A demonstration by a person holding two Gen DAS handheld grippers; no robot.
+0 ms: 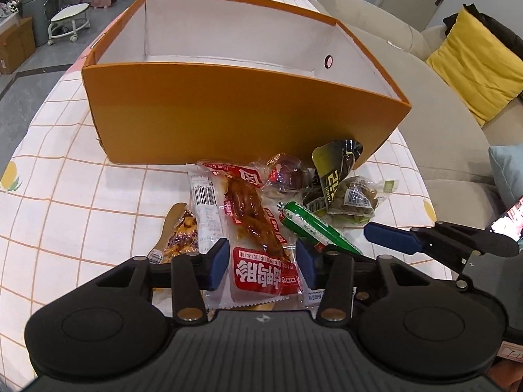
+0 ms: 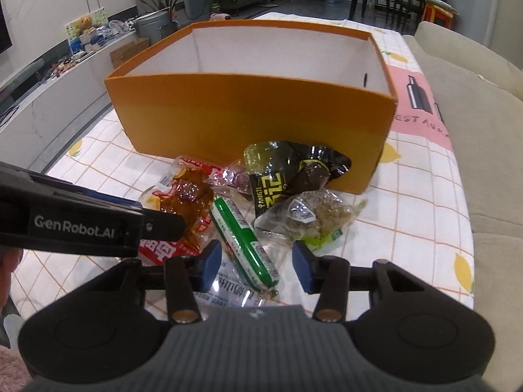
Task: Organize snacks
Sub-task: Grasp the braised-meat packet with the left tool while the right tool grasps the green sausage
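An open orange box (image 1: 228, 107) with a white inside stands on the checked tablecloth; it also shows in the right wrist view (image 2: 261, 111). A pile of snack packets lies in front of it. My left gripper (image 1: 261, 258) is open, its blue pads on either side of a red duck-leg packet (image 1: 251, 225). My right gripper (image 2: 255, 261) is open around a green sausage stick (image 2: 243, 241), which also shows in the left wrist view (image 1: 313, 225). A black-and-yellow packet (image 2: 278, 176) and a clear greenish packet (image 2: 313, 215) lie behind it.
A beige sofa (image 1: 425, 98) with a yellow cushion (image 1: 474, 65) runs along the table's right side. The left gripper's arm (image 2: 81, 225) crosses the left of the right wrist view. The right gripper's finger (image 1: 392, 238) reaches in beside the sausage. A phone (image 1: 510, 219) lies at the right.
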